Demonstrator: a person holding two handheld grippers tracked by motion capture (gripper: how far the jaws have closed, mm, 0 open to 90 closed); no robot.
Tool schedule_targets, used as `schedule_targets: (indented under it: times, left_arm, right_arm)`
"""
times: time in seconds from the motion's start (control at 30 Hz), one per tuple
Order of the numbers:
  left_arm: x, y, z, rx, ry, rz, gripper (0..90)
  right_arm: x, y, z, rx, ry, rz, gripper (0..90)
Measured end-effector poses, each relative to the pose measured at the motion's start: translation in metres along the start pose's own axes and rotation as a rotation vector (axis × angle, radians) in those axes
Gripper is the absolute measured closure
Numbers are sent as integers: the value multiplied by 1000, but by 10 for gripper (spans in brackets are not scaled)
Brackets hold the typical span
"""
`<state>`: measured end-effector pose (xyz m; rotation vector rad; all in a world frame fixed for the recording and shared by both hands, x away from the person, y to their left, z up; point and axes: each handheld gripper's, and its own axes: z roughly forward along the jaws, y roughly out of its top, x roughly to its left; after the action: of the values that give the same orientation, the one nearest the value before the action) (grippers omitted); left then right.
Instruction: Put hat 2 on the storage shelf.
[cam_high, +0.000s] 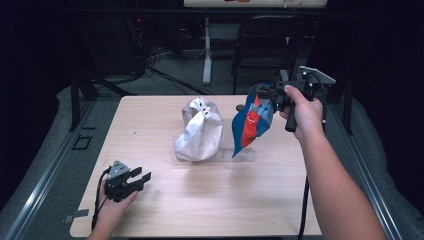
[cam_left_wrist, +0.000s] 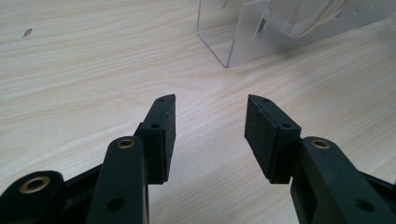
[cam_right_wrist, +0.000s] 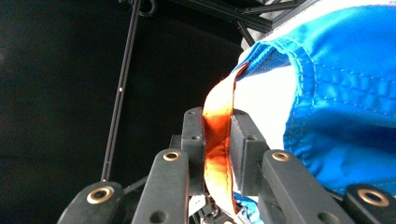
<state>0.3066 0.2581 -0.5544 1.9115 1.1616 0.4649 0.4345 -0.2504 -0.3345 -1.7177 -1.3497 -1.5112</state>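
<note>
Right tongs (cam_right_wrist: 217, 135) clamping orange strap (cam_right_wrist: 215, 140), blue bag (cam_high: 250, 122) hanging lengthwise

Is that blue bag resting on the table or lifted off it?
Lifted: the blue bag hangs from the right tongs, pinched by its orange strap.

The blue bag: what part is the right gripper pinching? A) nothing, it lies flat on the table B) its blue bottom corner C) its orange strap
C: the right gripper is shut on the orange strap of the blue bag, which hangs above the table.
</note>
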Motion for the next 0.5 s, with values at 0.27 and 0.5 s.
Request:
schedule_targets:
  times: [0.27, 0.5]
  left_arm:
    - [0, 0, 0, 2, 2, 4, 537]
    - [0, 0, 1, 1, -1, 7, 537]
  right_arm:
    - [-10, -2, 9, 12, 0, 24, 775]
    - [-18, -5, 14, 28, -22, 23, 774]
